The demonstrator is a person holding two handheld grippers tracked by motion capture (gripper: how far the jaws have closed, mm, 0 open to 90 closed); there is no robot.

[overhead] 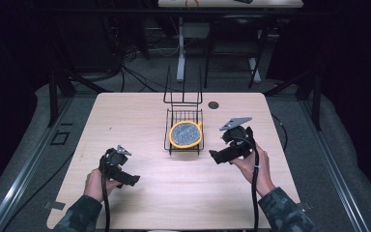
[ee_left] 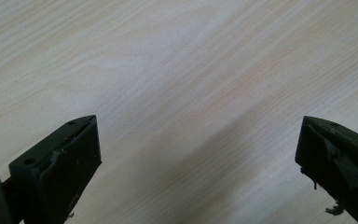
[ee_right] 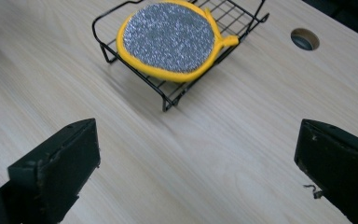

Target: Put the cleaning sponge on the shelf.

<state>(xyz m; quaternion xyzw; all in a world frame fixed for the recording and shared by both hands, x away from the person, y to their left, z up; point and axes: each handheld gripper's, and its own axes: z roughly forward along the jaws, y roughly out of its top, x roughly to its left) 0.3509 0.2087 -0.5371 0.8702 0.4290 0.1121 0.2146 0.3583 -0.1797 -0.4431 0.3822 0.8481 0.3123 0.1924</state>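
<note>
A round grey pad with a yellow rim [overhead: 185, 133] [ee_right: 169, 37] lies in a small black wire basket [overhead: 170, 142] [ee_right: 169, 97] at the middle of the wooden table. My right gripper [overhead: 216, 155] [ee_right: 198, 158] is held just right of the basket, open, with nothing between its jaws. My left gripper [overhead: 132, 180] [ee_left: 199, 154] sits near the table's front left, open over bare wood, well apart from the basket.
A round cable hole [overhead: 213, 105] [ee_right: 304, 38] is in the table behind and right of the basket. The basket's tall wire back [overhead: 182, 92] rises at its far side. Dark floor, cables and another table's legs lie beyond the far edge.
</note>
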